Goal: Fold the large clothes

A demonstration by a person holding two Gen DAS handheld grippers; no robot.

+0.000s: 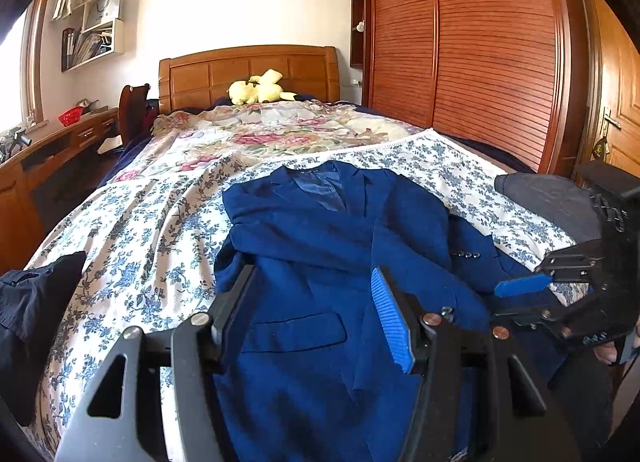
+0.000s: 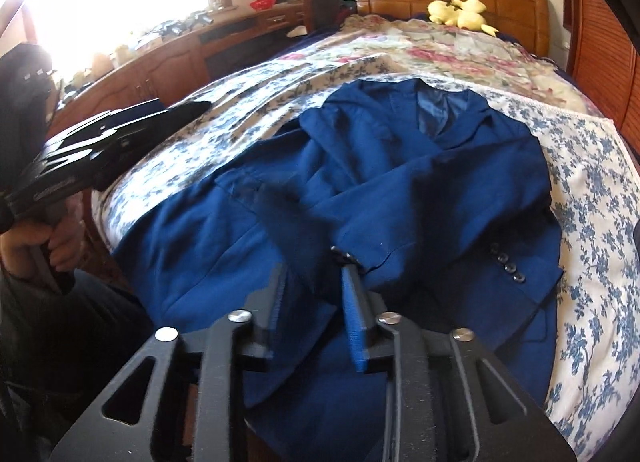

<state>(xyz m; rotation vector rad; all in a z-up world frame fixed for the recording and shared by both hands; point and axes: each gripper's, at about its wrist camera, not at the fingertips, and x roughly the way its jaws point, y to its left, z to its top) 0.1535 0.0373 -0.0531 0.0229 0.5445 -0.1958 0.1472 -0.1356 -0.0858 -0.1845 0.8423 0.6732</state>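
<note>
A dark blue suit jacket lies face up on the bed, collar toward the headboard, both sleeves folded across its front. It also shows in the right wrist view. My left gripper is open and empty, hovering over the jacket's lower front near the flap pocket. My right gripper is open with a narrower gap, just above the jacket's lower front near a sleeve cuff, holding nothing. The right gripper also shows in the left wrist view, at the jacket's right side. The left gripper appears at the left of the right wrist view.
A blue-flowered white sheet covers the bed, with a rose-patterned quilt and a yellow plush toy near the headboard. A dark garment lies at left, a grey one at right. A wooden desk and wardrobe flank the bed.
</note>
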